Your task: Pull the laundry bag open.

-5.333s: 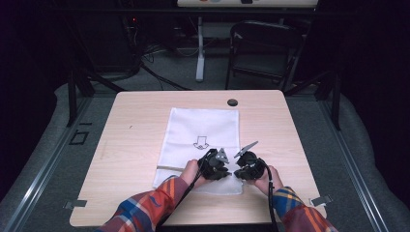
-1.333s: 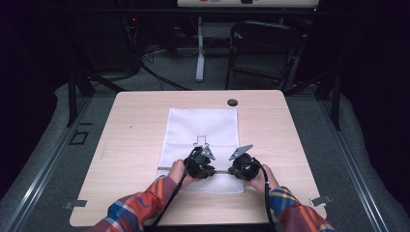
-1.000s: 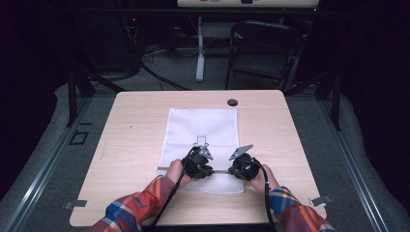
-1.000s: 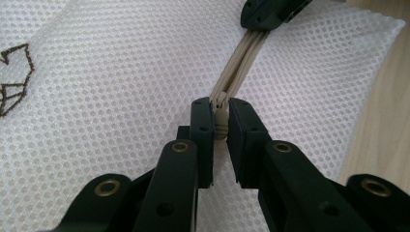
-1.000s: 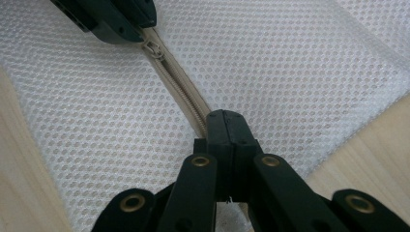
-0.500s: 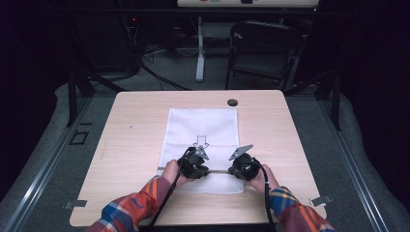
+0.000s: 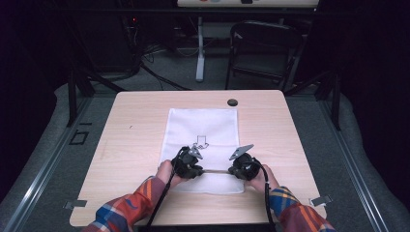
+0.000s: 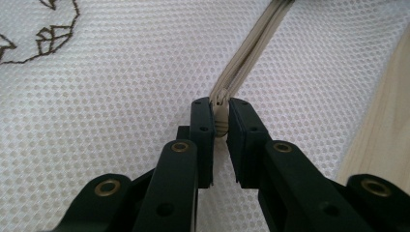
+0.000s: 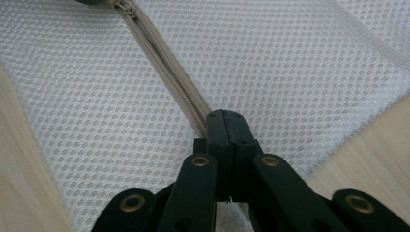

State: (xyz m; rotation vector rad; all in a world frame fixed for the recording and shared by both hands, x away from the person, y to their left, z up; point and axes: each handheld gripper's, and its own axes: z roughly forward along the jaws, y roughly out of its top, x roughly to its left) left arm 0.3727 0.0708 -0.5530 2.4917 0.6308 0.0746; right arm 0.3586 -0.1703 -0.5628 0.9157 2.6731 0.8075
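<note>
Both grippers work the beige zipper [image 8: 251, 63] of a white mesh bag [image 7: 203, 128] lying flat on the wooden table [image 7: 130, 130]. Left gripper [image 8: 220, 118] has its jaws pinched on the zipper pull [image 8: 220, 116]; right gripper [image 9: 226, 126] has its jaws pressed together on the zipper's end. They face each other across the bag's near edge, a brown printed arrow [image 7: 200, 141] beyond them

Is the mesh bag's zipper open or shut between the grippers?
Shut there: the zipper teeth mesh in one closed line from the right gripper toward the zipper pull, clamped in the left gripper.
</note>
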